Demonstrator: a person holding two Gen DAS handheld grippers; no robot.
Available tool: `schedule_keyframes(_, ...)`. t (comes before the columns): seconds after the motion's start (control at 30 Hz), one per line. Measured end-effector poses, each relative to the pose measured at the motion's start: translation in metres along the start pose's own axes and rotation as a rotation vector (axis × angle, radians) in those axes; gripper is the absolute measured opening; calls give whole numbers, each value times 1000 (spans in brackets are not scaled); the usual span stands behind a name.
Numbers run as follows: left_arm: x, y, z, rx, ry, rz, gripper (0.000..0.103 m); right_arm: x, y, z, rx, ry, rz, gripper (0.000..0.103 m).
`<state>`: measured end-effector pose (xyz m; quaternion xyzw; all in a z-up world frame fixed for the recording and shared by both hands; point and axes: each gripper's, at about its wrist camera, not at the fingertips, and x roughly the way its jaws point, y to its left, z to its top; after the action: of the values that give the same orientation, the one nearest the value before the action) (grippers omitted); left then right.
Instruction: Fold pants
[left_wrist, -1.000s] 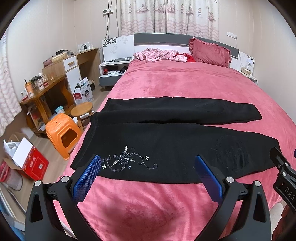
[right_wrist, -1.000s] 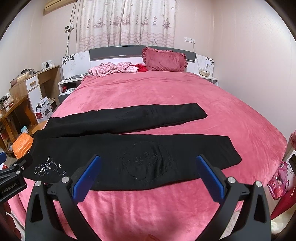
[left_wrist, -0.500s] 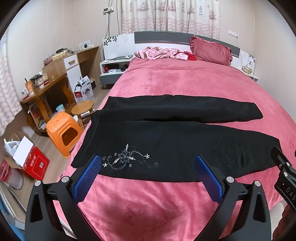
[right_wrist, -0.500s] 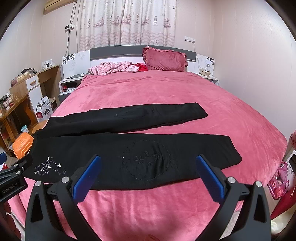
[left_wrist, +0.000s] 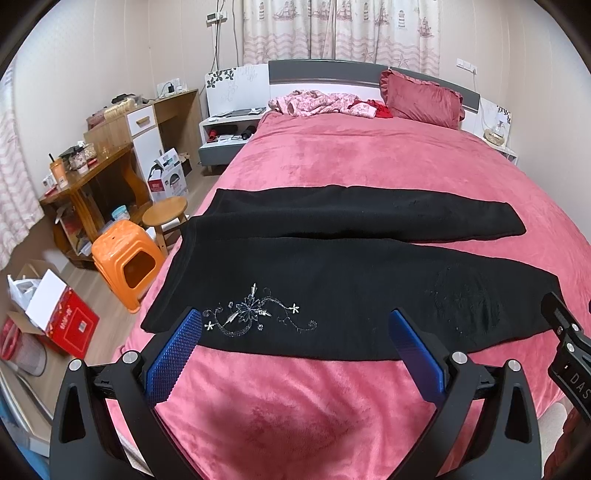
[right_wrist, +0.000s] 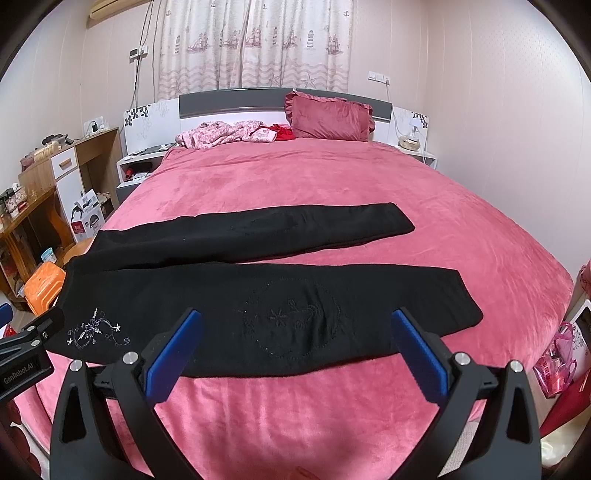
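Observation:
Black pants (left_wrist: 332, 280) lie flat across the pink bed (left_wrist: 369, 155), waist at the left edge, both legs stretched to the right. The near leg carries silver flower embroidery (left_wrist: 255, 314). The pants also show in the right wrist view (right_wrist: 258, 306). My left gripper (left_wrist: 295, 325) is open and empty, hovering just before the near hem by the embroidery. My right gripper (right_wrist: 295, 325) is open and empty, over the near leg's middle. Each gripper's body shows at the edge of the other's view.
A red pillow (left_wrist: 421, 98) and a pink garment (left_wrist: 314, 103) lie at the headboard. Left of the bed stand an orange plastic stool (left_wrist: 125, 262), a wooden stool (left_wrist: 164, 210), a desk (left_wrist: 88, 173) and a red box (left_wrist: 62, 317). A pink bag (right_wrist: 557, 354) sits at the right.
Both grippers have edged slightly forward toward the pants. The jaws stay open and the pants have not moved.

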<state>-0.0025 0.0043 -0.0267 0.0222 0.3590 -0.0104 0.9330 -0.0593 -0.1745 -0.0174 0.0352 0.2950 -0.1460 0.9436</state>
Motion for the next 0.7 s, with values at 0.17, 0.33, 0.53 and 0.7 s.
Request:
schedule_keyframes(0.17, 3, 2, 2, 1, 8, 1, 100, 2, 0, -1, 0, 4, 0, 101)
schedule_keyframes(0.33, 10, 2, 3, -1, 40, -3, 100, 15, -9, -4, 46, 42, 46, 101)
schedule_keyframes(0.53, 53, 32, -11, -181, 265, -238, 100, 51, -24, -15, 48, 130, 203, 101)
schedule_keyframes(0.7, 73, 63, -21, -321, 255, -250, 100, 82, -66, -25, 177, 227, 190, 101)
